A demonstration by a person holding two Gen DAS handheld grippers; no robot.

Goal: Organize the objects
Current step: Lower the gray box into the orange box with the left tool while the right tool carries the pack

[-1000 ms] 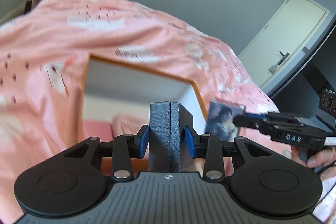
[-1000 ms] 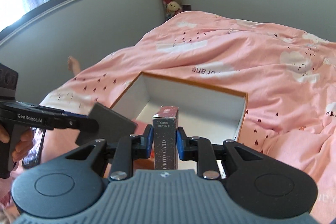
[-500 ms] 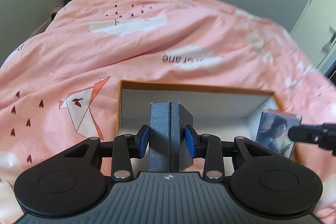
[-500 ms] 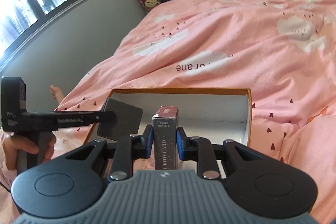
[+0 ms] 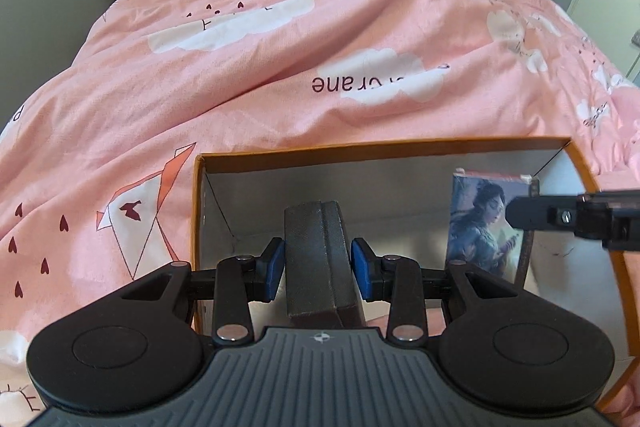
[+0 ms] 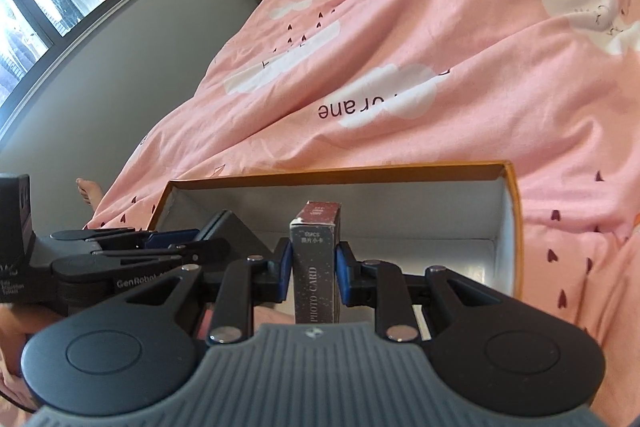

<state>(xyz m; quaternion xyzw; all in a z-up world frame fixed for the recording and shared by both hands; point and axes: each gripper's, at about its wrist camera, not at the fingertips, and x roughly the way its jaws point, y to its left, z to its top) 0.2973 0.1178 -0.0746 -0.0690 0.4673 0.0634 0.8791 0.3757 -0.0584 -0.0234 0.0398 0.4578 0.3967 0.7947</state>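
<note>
Cardboard walls with an orange rim frame the open box (image 5: pixel 400 149) on the pink duvet (image 5: pixel 280 67). The left gripper (image 5: pixel 318 269) pinches a grey case (image 5: pixel 316 259) upright over the box's left half, floor bare ahead. The right gripper (image 6: pixel 311 269), narrowly set, clamps a photo-card pack (image 6: pixel 316 267) near the right wall, white floor free beyond.

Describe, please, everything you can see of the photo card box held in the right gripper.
The photo card box is a slim, dark cardboard pack with a reddish top, a portrait on its broad face and "PHOTO CARD" down its narrow side. It stands upright, clamped between the right gripper's blue pads, inside the orange-edged box, near the right wall.
</note>
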